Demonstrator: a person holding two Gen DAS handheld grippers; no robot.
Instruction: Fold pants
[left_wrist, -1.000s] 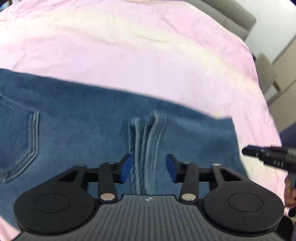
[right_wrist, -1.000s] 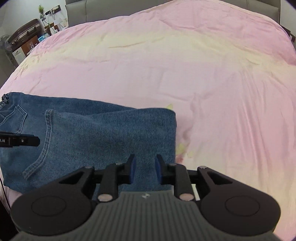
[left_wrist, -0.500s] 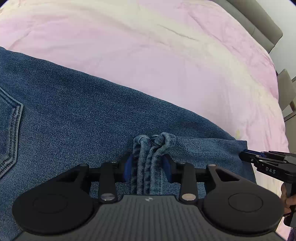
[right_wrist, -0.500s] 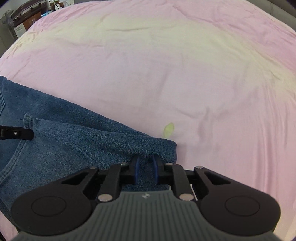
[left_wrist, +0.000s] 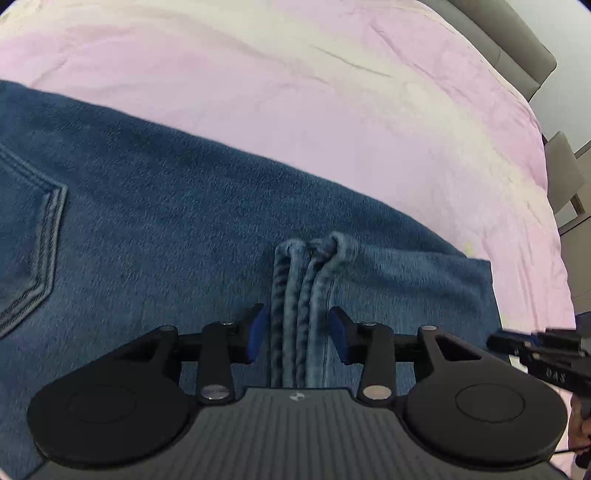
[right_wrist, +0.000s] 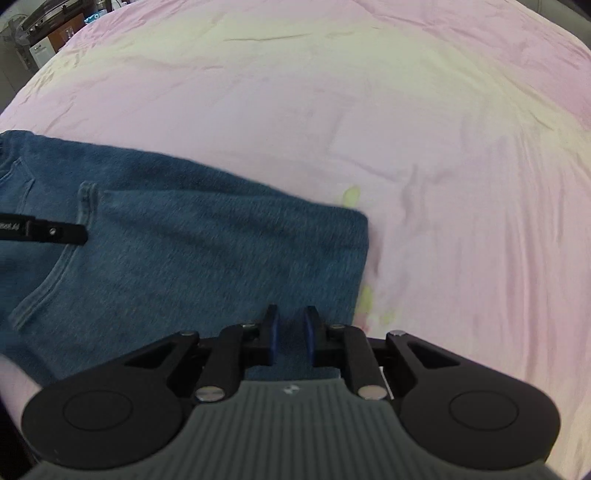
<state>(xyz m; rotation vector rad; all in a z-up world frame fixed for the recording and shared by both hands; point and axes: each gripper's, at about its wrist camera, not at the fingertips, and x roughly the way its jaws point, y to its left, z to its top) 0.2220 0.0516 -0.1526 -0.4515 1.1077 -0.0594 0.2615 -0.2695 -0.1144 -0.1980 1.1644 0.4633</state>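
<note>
Blue jeans (left_wrist: 166, 229) lie folded on a pink bedsheet (left_wrist: 332, 110), a back pocket (left_wrist: 37, 229) at the left. My left gripper (left_wrist: 297, 332) points down at a bunched ridge of denim seams (left_wrist: 306, 277). Its jaws are opening, the ridge stands between the pads, and a thin gap shows at the left pad. In the right wrist view the jeans (right_wrist: 203, 251) end at a folded corner. My right gripper (right_wrist: 291, 334) is shut on their near edge, with denim filling the narrow slot. A left gripper finger (right_wrist: 55, 232) pokes in from the left.
The pink sheet (right_wrist: 406, 110) spreads wide beyond the jeans, with a small yellow-green print (right_wrist: 351, 195) near the corner. A grey headboard (left_wrist: 509, 37) and a chair (left_wrist: 565, 173) stand past the bed's far side. Furniture (right_wrist: 48, 33) sits beyond the bed's left corner.
Both grippers sank toward the bed. The left jaws closed around the denim ridge, then eased apart a little. The right jaws narrowed onto the jeans' near edge.
</note>
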